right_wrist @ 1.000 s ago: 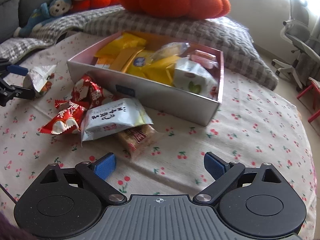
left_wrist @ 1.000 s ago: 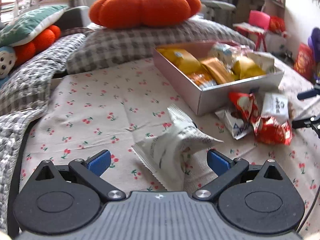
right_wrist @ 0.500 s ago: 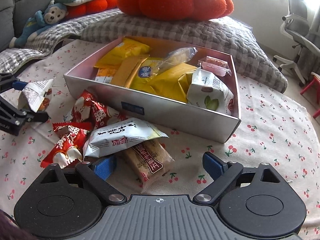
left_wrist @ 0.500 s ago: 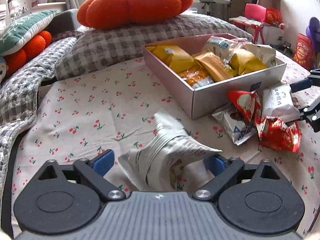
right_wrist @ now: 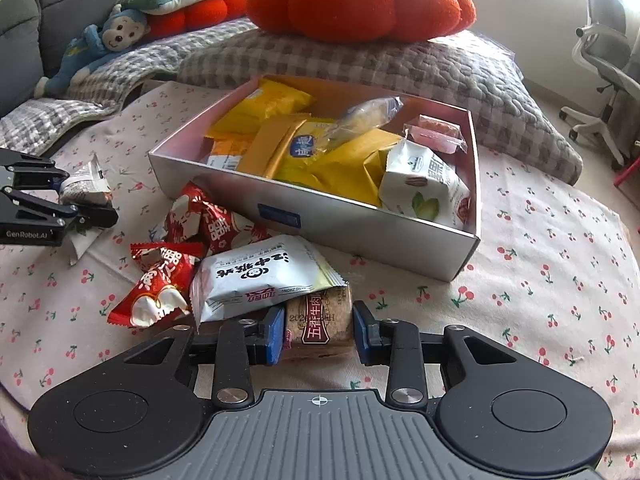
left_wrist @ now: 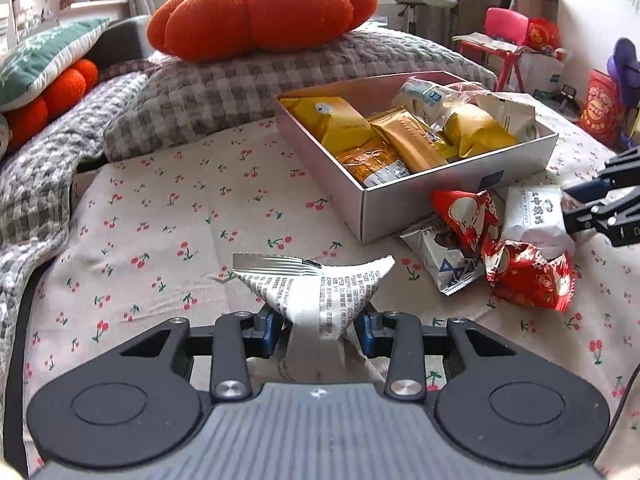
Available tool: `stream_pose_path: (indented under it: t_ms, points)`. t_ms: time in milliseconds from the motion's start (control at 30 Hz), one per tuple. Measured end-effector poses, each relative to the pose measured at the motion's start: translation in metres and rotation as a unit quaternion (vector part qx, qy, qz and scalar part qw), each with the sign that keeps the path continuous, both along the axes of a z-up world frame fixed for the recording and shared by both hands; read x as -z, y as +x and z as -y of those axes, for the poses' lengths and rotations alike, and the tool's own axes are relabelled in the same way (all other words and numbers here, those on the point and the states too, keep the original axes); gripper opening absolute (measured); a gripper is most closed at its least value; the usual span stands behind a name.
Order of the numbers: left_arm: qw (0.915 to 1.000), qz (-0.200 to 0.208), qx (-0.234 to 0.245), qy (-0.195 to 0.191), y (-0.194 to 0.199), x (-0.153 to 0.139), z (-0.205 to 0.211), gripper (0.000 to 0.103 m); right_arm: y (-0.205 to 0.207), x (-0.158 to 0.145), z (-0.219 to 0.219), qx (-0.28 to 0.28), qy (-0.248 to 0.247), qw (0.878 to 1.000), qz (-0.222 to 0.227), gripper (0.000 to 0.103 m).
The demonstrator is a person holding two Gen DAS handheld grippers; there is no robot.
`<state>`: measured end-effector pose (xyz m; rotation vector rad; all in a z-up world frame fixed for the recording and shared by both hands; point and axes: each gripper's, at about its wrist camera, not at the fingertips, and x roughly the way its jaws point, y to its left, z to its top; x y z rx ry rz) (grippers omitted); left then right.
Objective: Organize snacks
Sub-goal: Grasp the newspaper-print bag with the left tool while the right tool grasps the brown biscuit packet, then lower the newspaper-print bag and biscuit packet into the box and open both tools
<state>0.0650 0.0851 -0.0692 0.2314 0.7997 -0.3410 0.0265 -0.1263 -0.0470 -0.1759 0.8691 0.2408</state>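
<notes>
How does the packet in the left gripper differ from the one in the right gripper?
The white packet in the left gripper is pale with small black print, while the brown packet in the right gripper is tan with a dark red label. The white packet stands alone, crumpled, its crimped end flaring upward; the brown packet lies flat, partly under a white and green packet. Each sits between closed fingers.

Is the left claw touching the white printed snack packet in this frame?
Touching. The left wrist view shows the left claw with both blue pads pressed into the white printed packet, which is pinched narrow between them.
</notes>
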Motion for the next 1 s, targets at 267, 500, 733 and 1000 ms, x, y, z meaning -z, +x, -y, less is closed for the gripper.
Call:
stream_pose_path:
  t_ms: [267,500,733,1000]
  points:
    - [0.9972,-0.047,-0.044,-0.037,0.005,-0.008,0.0,0.03,-0.002,-0.004,0.0,0.019,-0.009,1.0,-0.015,0.033]
    - [0.9925,-0.072,-0.075,-0.065,0.005,-0.016,0.003,0.03,-0.002,-0.011,0.005,0.051,-0.018,0.998,-0.037,0.033]
    - [0.9855,-0.089,-0.114,-0.09,0.007,-0.026,0.002,0.029,-0.002,-0.022,0.023,0.094,0.012,0.995,-0.042,0.033]
    - [0.9835,-0.077,-0.124,-0.108,0.005,-0.04,0.002,0.029,-0.004,-0.042,0.027,0.107,0.051,0.992,-0.033,0.033]
